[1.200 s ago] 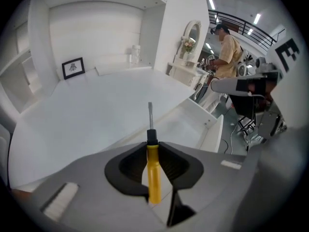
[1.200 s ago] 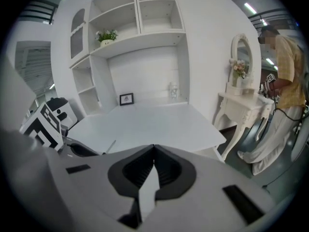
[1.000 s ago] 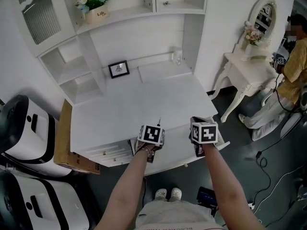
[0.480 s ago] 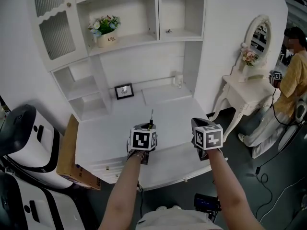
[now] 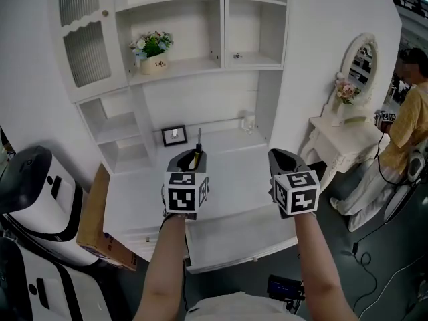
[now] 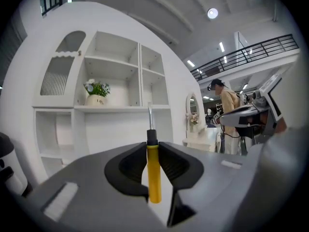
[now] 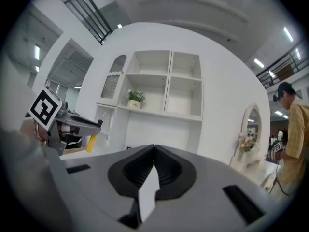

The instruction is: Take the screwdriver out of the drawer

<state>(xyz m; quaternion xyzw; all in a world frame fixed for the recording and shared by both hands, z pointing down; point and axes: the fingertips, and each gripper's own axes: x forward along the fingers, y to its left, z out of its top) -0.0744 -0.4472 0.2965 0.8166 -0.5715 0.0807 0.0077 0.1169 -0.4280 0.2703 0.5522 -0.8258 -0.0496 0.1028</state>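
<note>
A screwdriver [image 6: 154, 173] with a yellow handle, black collar and bare metal shaft stands upright between the jaws of my left gripper [image 6: 152, 144], which is shut on the handle. In the head view the left gripper [image 5: 188, 160] hangs above the white desk [image 5: 140, 179], the screwdriver [image 5: 198, 147] sticking up from it. My right gripper [image 5: 283, 160] is level with it on the right; in the right gripper view its jaws [image 7: 154, 148] meet with nothing in them. The drawer [image 5: 241, 236] below the desk front stands pulled out.
A white hutch with shelves rises behind the desk, holding a flower pot [image 5: 154, 49], a small picture frame [image 5: 174, 136] and a glass [image 5: 249, 121]. A cardboard box [image 5: 93, 212] and white machines [image 5: 33, 186] stand at left. A vanity table [image 5: 341, 136] and a person [image 5: 408, 112] are at right.
Both grippers have risen from the drawer's level to well above the desk and tipped up toward level. The screwdriver came up with the left gripper.
</note>
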